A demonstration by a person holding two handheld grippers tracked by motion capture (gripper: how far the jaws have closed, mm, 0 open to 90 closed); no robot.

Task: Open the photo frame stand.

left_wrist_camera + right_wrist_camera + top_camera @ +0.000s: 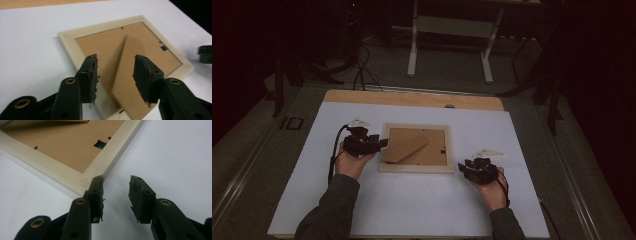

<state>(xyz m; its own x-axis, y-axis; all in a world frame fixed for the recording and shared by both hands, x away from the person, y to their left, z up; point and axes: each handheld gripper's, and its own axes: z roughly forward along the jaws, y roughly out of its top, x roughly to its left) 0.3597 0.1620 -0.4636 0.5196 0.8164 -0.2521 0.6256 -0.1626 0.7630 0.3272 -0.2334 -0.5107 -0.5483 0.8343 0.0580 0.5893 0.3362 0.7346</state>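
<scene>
A pale wooden picture frame (417,169) lies face down on the white sheet, brown backing up. Its cardboard stand (404,146) slants across the backing and juts up a little at its wide left end. My left gripper (379,143) hovers at the frame's left edge. In the left gripper view its jaws (116,60) stand open above the stand (127,67) without touching it. My right gripper (464,167) sits by the frame's near right corner. It (116,180) is open with bare sheet between the jaws, and the frame corner (86,178) lies just left of its left jaw.
The white sheet (412,210) covers most of a wooden table, whose bare far edge (412,99) shows behind it. A small black hanger clip (100,144) sits on the backing near the right rail. A white stand (449,30) and cables are on the floor beyond.
</scene>
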